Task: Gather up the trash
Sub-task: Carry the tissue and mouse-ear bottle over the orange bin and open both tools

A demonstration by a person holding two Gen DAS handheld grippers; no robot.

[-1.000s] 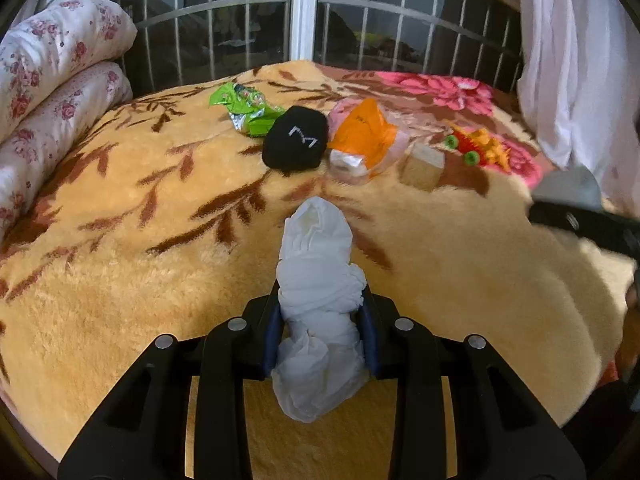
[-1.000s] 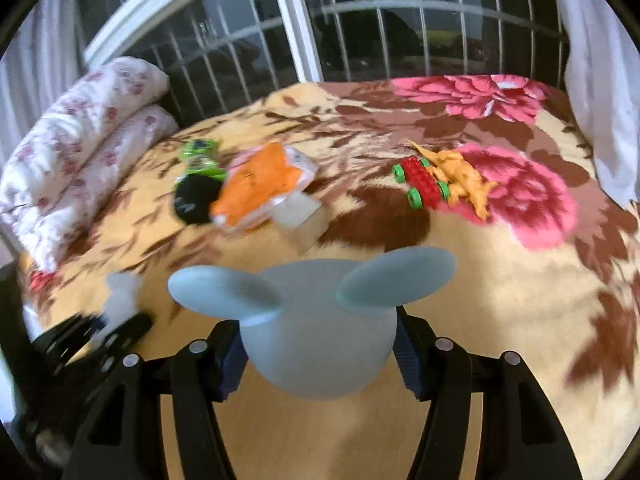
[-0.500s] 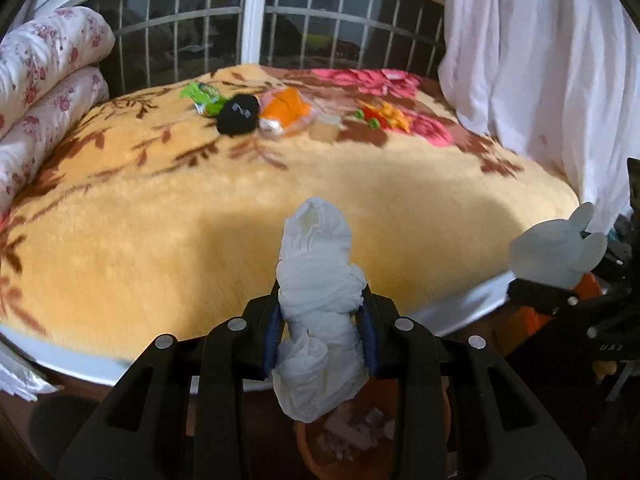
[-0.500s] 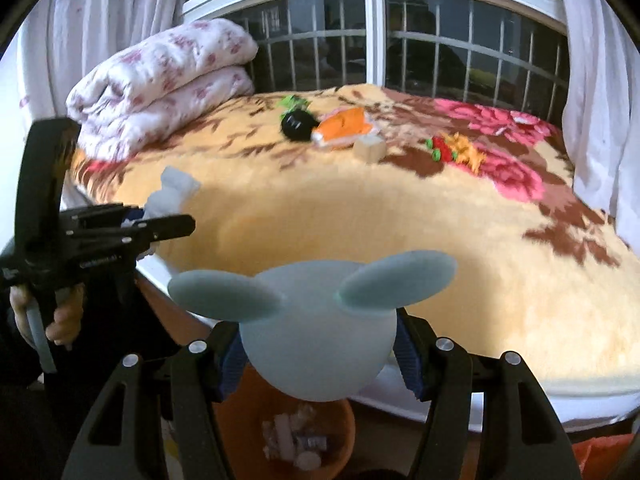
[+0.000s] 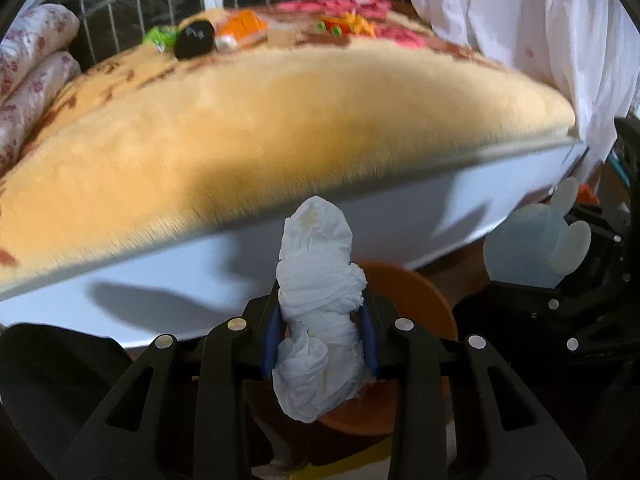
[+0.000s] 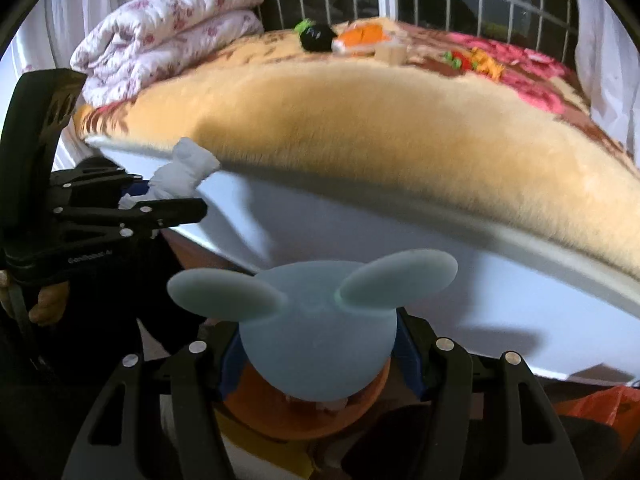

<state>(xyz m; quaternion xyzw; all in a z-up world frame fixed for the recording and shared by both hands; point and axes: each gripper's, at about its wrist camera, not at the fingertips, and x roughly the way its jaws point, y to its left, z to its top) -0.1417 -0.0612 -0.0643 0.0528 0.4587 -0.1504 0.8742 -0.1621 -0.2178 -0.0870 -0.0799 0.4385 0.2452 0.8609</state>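
Left gripper [image 5: 320, 336] in your hand is clamped on a crumpled white tissue wad [image 5: 318, 312] at lower centre of the left wrist frame; the blue pads [image 5: 272, 336] press its sides and the wad sticks up well past the fingertips. Directly behind and below it sits an orange bin [image 5: 412, 300], partly hidden by the wad and the fingers. Your right gripper [image 6: 316, 344] holds a pale blue rounded toy with two ear-like flaps [image 6: 316, 328], jaws set fairly wide and closed against its sides, at lower centre of the right wrist frame. The same orange bin [image 6: 280, 416] shows under that toy, with some pale scraps just visible inside. Both grippers point steeply down, with the bed edge [image 5: 360, 216] crossing the middle of each frame; it is blurred. On the yellow plush blanket [image 5: 280, 112], far up at the top of the frame, lie a green wrapper [image 5: 162, 36], a black rounded item [image 5: 195, 42], an orange packet [image 5: 244, 26], a small beige block [image 5: 282, 38] and a red-and-green toy [image 5: 340, 26], all well apart from both grippers. A folded floral quilt [image 6: 160, 28] sits upper left in the right wrist frame. Your left hand [image 6: 48, 300] grips the handle at the left edge there.
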